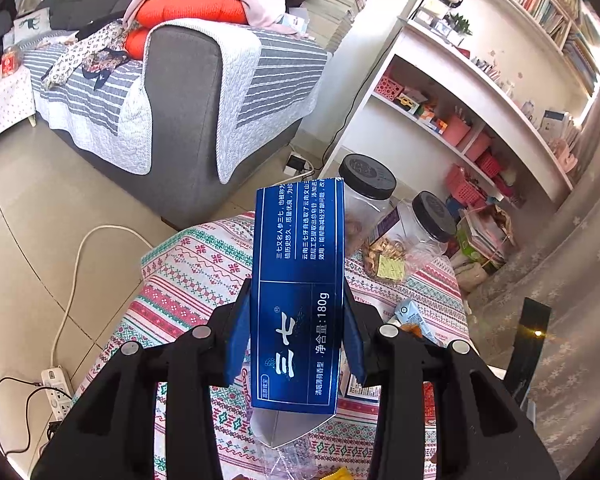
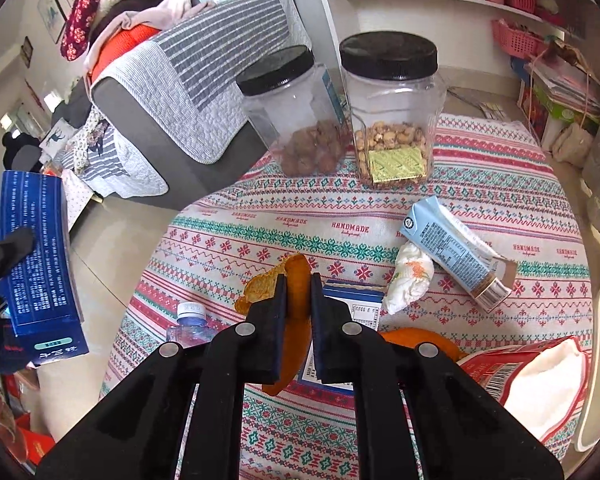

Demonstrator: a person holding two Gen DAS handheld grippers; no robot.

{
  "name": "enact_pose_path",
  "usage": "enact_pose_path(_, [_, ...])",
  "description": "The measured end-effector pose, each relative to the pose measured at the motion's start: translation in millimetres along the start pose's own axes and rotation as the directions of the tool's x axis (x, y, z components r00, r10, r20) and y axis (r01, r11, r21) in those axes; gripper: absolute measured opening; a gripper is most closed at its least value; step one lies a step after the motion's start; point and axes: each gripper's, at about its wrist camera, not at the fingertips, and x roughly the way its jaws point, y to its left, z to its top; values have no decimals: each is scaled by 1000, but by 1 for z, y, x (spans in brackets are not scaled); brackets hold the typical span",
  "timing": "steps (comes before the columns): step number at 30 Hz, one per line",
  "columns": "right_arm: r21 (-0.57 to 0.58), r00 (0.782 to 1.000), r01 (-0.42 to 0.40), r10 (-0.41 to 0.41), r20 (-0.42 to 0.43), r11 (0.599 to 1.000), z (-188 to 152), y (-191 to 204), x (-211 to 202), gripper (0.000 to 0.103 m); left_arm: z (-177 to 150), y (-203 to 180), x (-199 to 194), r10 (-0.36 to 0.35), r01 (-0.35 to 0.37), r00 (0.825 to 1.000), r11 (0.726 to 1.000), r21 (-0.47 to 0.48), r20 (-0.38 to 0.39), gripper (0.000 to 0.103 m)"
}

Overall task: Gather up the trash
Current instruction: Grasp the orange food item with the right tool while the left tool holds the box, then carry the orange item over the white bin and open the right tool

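Clamped between the narrow jaws of the right gripper (image 2: 299, 280): a curled piece of orange peel (image 2: 296, 276), lifted clear of the bench (image 2: 480, 184). Gripped by its long sides in the half-spread jaws of the left gripper (image 1: 298, 292): a dark blue toothpaste box (image 1: 298, 280), held out above the bench edge with an open flap at its near end. Printed on that box: "三七", "净含量:180g", plus columns of small white Chinese text.

Lying on the bench just past the peel: a flat blue-and-white carton (image 2: 354, 300), a crumpled white tissue (image 2: 410, 276), a light blue drink carton (image 2: 456, 248) on its side, crushed and open at one end, with fine print too small to read. Near the right edge, a torn red snack bag (image 2: 532, 376) with a barcode; at the left, the cap of a clear water bottle (image 2: 190, 312), lettering unreadable. Another piece of peel (image 2: 420, 338) just beside the right gripper.

Covering the bench: a cloth in red, green and white cross-stitch bands, stamped "HANDMADE" over and over. Standing upright at the far side, two clear jars with black lids: one (image 2: 300, 112) holding brown nuts, one (image 2: 392, 108) holding pale nuts and a gold sachet.

Beyond: a grey sofa (image 1: 188, 112) under a striped quilted throw, piled with cushions and clothes; white shelves (image 1: 480, 92) of books and pink baskets; pale tiled floor with a power strip (image 1: 56, 390) and trailing cables.
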Motion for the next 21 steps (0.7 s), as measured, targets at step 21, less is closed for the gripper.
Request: enact_pose_path(21, [-22, 961, 82, -74, 267, 996, -1, -35, -107, 10, -7, -33, 4, -13, 12, 1000, 998, 58, 15, 40])
